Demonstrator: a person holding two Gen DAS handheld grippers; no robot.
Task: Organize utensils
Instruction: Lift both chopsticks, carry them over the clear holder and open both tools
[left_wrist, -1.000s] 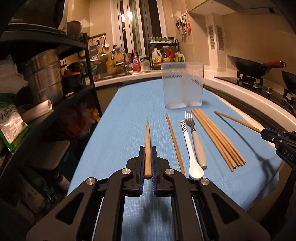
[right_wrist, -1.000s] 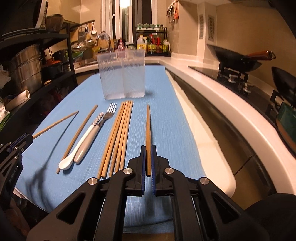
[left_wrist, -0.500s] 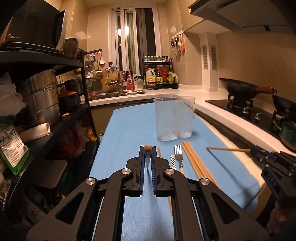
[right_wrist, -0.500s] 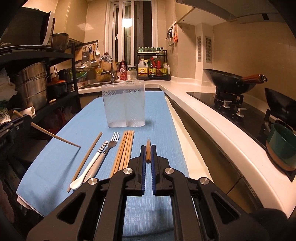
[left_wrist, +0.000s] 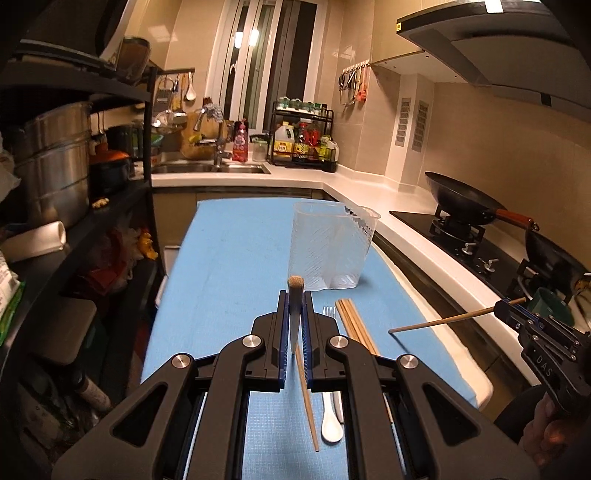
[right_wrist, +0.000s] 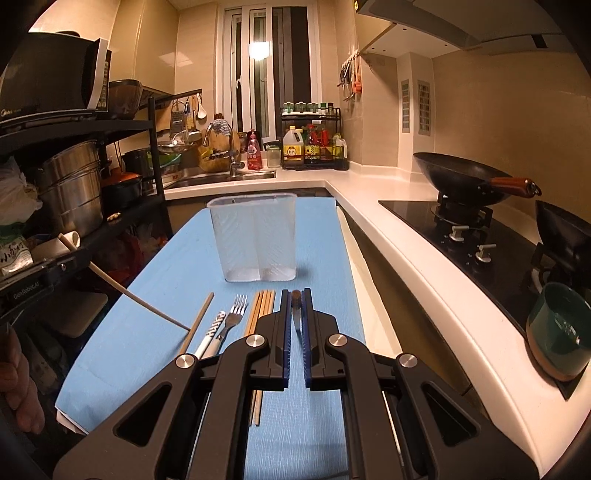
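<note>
My left gripper (left_wrist: 295, 295) is shut on a wooden chopstick (left_wrist: 295, 310) held above the blue mat (left_wrist: 229, 258), thick end up. My right gripper (right_wrist: 295, 297) is shut on another chopstick (right_wrist: 296, 299), also lifted; it shows in the left wrist view (left_wrist: 443, 322). A clear two-compartment plastic holder (right_wrist: 255, 240) stands upright ahead on the mat, empty. On the mat lie a loose chopstick (right_wrist: 199, 317), a white spoon (right_wrist: 212, 334), a fork (right_wrist: 232, 314) and a bundle of chopsticks (right_wrist: 260, 310).
A white counter (right_wrist: 406, 251) with a hob and a black wok (right_wrist: 461, 181) runs along the right. A teal bowl (right_wrist: 557, 328) sits at its near end. A black shelf rack (right_wrist: 122, 206) with steel pots stands on the left. A sink lies behind.
Both grippers have lifted their chopsticks off the mat and tilted them up, so each chopstick now points towards the camera.
</note>
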